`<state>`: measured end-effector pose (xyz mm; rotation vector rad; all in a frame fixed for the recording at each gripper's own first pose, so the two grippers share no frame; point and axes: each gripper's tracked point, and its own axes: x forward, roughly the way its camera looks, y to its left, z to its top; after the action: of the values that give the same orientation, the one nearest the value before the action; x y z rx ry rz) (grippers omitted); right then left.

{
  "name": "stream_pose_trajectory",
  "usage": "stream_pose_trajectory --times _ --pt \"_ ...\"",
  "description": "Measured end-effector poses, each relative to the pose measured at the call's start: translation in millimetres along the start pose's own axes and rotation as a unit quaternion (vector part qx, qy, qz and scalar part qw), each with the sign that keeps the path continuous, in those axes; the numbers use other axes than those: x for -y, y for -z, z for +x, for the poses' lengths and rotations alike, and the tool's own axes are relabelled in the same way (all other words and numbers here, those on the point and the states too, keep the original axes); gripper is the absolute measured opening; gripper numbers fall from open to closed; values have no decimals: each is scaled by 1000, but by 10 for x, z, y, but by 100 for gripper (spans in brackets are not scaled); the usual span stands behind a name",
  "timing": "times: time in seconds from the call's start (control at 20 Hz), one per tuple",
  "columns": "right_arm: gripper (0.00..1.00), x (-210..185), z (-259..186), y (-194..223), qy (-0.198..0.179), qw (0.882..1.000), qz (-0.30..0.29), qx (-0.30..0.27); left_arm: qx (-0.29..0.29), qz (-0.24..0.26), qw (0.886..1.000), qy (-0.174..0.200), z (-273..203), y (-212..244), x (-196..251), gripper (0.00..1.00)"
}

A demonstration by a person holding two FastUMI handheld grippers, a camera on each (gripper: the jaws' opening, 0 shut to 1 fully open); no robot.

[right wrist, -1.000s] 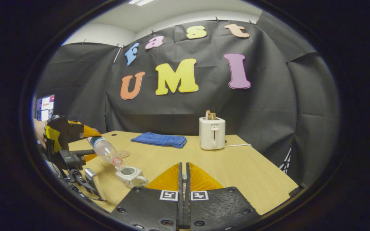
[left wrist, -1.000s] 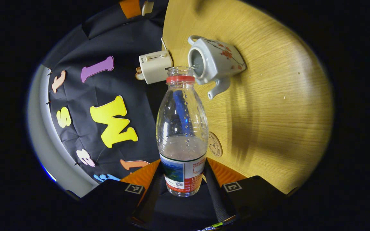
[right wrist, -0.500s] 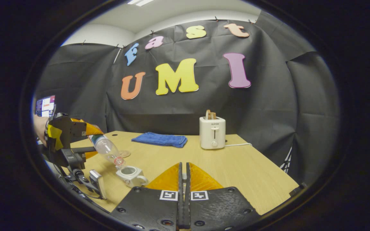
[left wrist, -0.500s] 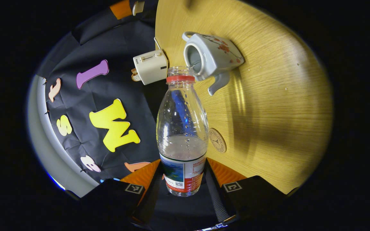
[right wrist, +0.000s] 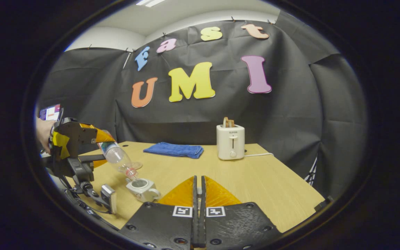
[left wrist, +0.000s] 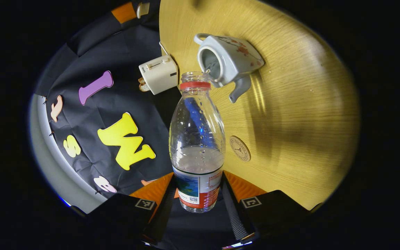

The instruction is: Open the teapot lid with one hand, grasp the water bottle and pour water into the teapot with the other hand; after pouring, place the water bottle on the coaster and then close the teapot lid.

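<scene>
My left gripper (left wrist: 198,195) is shut on the lower body of a clear water bottle (left wrist: 197,139) with a red neck ring and no cap. In the right gripper view, the left gripper (right wrist: 97,139) holds the bottle (right wrist: 118,157) tilted mouth-down over the white flowered teapot (right wrist: 142,189). The teapot (left wrist: 233,60) stands open on the table, the bottle's mouth just above its opening. A round coaster (left wrist: 240,148) lies beside the bottle. My right gripper (right wrist: 198,180) hovers over the table, its fingers pressed together on a pale sliver, apparently the teapot lid's knob; the lid itself is hidden.
A white toaster (right wrist: 230,142) with bread in it stands at the back of the wooden table (right wrist: 255,180), its cord trailing right. A folded blue cloth (right wrist: 174,150) lies at the back, left of the toaster. A person's hand (right wrist: 42,133) holds the left gripper.
The left gripper has risen slightly and tipped the bottle more steeply, bringing its mouth over the teapot's opening. The right gripper has stayed still and shut.
</scene>
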<state>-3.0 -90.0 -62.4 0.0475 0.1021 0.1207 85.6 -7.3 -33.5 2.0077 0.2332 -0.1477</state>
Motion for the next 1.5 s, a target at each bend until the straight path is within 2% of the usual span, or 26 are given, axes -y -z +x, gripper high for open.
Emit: stream_pose_trajectory --times 0.05,0.1,0.15,0.2,0.55,0.6,0.65,0.8,0.9,0.95,1.0,1.3,1.5 --pt "0 3 6 -2 -1 1000 1 0 -3 6 1000 1 7 0 -38 75" --pt "2 8 10 -6 -2 1000 2 1 -4 12 1000 -1 2 -6 -68 79" --pt "2 9 8 -1 -2 1000 3 1 -5 18 1000 -4 -11 -9 -95 79" --pt "2 16 4 3 -3 1000 4 1 -6 23 1000 -4 -11 -9 -108 75" --pt "0 134 -21 60 0 1000 14 -2 -14 61 998 -2 -42 -38 -207 75" --pt "0 145 -25 62 1 1000 15 -2 -17 66 998 -5 -50 -29 -235 79" --pt "0 150 -31 69 1 1000 16 -2 -21 72 997 -8 -62 -22 -268 75" --pt "2 159 -43 75 -1 1000 20 -2 -29 96 995 -3 -80 -21 -280 75" --pt "0 156 -52 86 -3 1000 22 -2 -26 97 995 -5 -68 -45 -306 75" --pt "2 160 -47 101 -3 1000 22 -3 -26 95 995 -6 -89 -40 -298 75" --pt "0 156 -51 100 -3 1000 22 -3 -28 95 995 -6 -84 -26 -304 75" --pt "2 160 -57 98 -3 1000 23 -2 -25 95 995 -7 -108 -61 -359 75" --pt "2 141 -57 82 -4 1000 21 -2 -13 76 997 -20 -67 -72 -409 75"
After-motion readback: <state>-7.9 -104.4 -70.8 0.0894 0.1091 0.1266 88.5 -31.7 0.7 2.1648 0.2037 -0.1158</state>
